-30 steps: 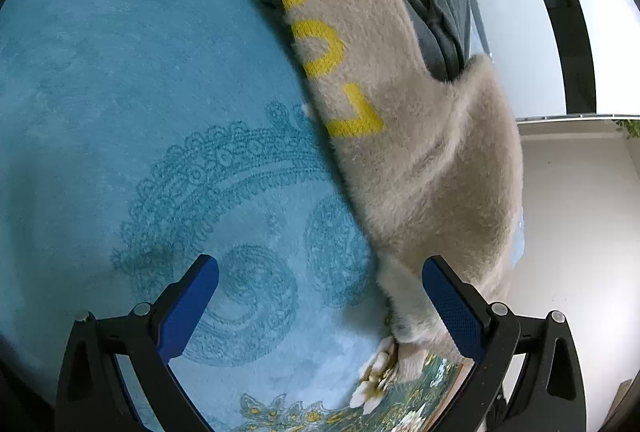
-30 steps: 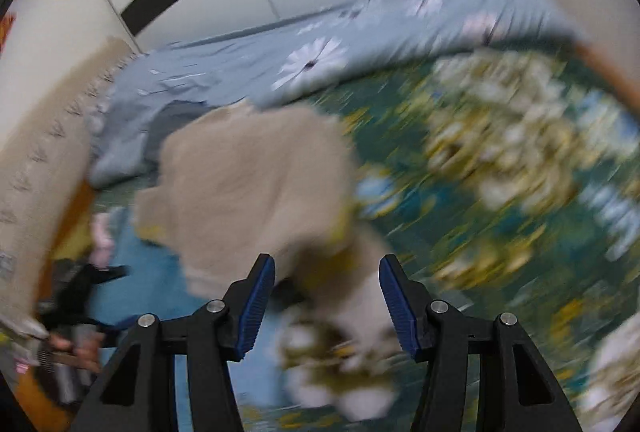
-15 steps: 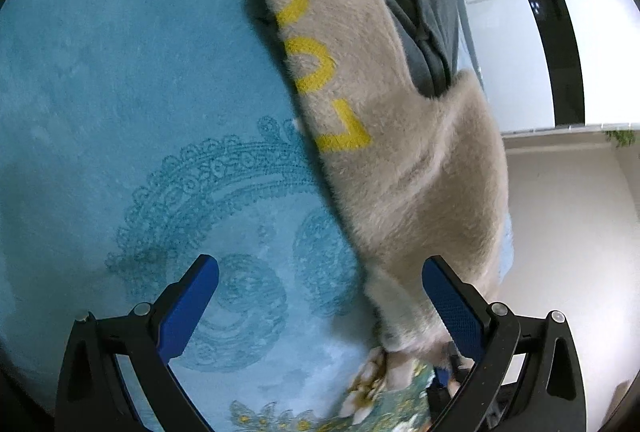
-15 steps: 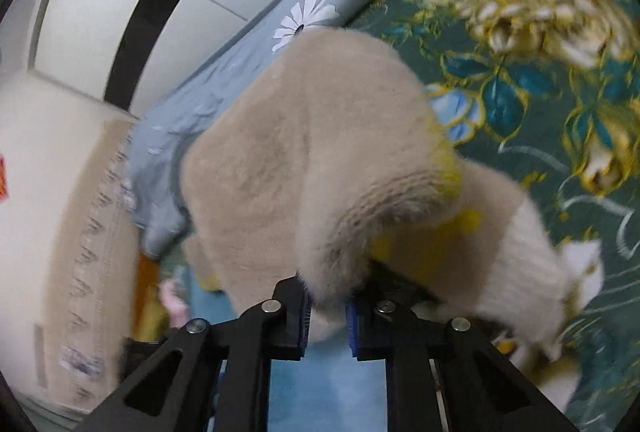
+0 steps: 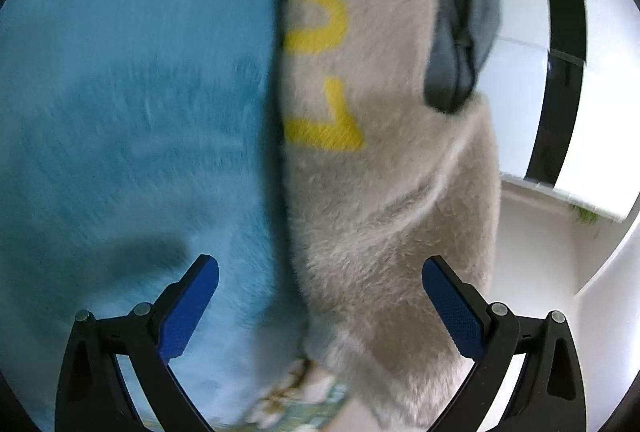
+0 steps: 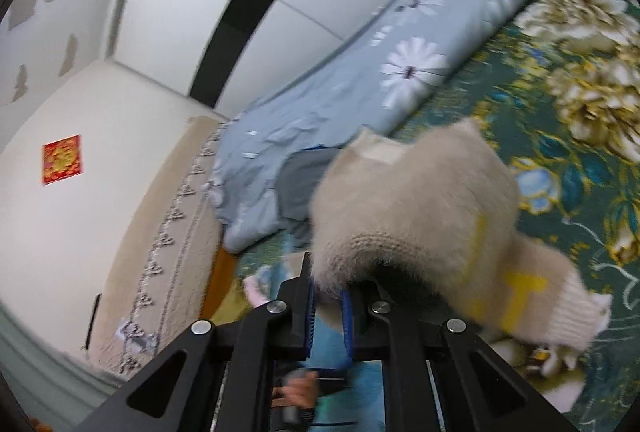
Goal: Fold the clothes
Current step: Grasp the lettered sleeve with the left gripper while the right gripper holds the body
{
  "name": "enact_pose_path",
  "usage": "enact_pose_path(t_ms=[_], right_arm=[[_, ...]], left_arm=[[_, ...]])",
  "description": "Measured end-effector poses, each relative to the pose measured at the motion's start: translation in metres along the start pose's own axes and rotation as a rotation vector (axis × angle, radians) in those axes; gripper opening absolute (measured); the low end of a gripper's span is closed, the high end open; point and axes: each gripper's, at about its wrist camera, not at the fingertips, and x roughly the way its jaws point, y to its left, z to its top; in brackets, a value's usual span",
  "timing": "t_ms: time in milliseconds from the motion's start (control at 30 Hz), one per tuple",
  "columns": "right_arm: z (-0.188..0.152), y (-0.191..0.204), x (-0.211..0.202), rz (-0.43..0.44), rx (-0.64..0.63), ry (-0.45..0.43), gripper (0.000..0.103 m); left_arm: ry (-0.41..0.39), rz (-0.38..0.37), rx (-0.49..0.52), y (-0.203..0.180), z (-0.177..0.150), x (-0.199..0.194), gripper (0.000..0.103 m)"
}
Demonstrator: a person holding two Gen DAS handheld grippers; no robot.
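Sweater [image 6: 420,200], fuzzy beige, fills the lower centre of the right view, its edge pinched in the closing right gripper [image 6: 328,308], apparently to fold it, while the left gripper [image 5: 320,308] hangs spread over its hem.

The fuzzy beige sweater with yellow letters [image 5: 384,192] lies on the plush blue blanket [image 5: 140,112], a dark grey garment [image 5: 460,32] behind it, the rolled daisy-print quilt [image 6: 360,88] beyond.

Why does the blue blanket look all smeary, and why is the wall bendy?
Left wrist view: motion blur smears the blue blanket and the sweater; the gripper fingers stay sharp. Right wrist view: the fisheye lens curves the wardrobe doors.
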Motion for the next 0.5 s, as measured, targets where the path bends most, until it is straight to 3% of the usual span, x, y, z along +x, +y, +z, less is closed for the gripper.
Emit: enact_pose_path(t_ms=[300, 367, 433, 500], right_arm=[[0.007, 0.014, -0.004, 0.006, -0.013, -0.001, 0.011], [0.007, 0.009, -0.005, 0.005, 0.008, -0.006, 0.011], [0.007, 0.008, -0.005, -0.005, 0.014, -0.008, 0.011], [0.007, 0.008, -0.005, -0.013, 0.011, -0.005, 0.011]], left_arm=[[0.008, -0.244, -0.260, 0.017, -0.005, 0.035, 0.101], [-0.002, -0.260, -0.244, 0.012, -0.001, 0.033, 0.086], [0.007, -0.203, -0.198, 0.006, 0.005, 0.033, 0.061], [0.020, -0.159, -0.189, 0.006, 0.008, 0.034, 0.048]])
